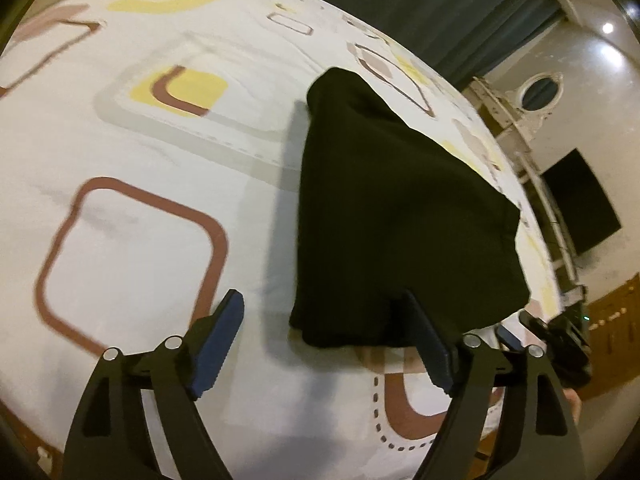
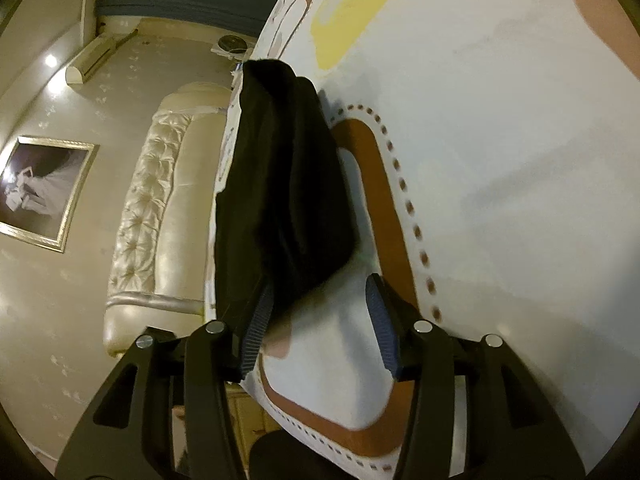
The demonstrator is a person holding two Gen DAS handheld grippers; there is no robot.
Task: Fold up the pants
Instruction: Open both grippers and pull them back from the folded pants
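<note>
— White bedding with brown and yellow rounded squares covers the bed, and that bed is the landmark for everything else. What lies furthest left on it?

— Only bare printed sheet, with a big brown outlined square near the left tool. That tool hangs over the bed's near edge with its blue-padded fingers spread wide; nothing is between them. The left pad is over plain sheet, the right one sits in front of the near hem of the pants.

— And the pants themselves?

— The black pants lie folded into a compact dark stack on the right part of the bed, close to its right-hand edge, tapering toward the far side. Their near edge is level with the left tool's right finger; whether they touch I cannot tell.

— What about the other tool?

— The right tool comes in along that same edge of the bed. Its jaws stand partly open. The left pad is against the lower corner of the pants; the right pad is clear, over the white and brown sheet. No cloth is pinched between the two.

— Beyond the bed?

— In the right wrist view, a cream tufted headboard stands by the bed, with a framed picture on the wall further left.
</note>
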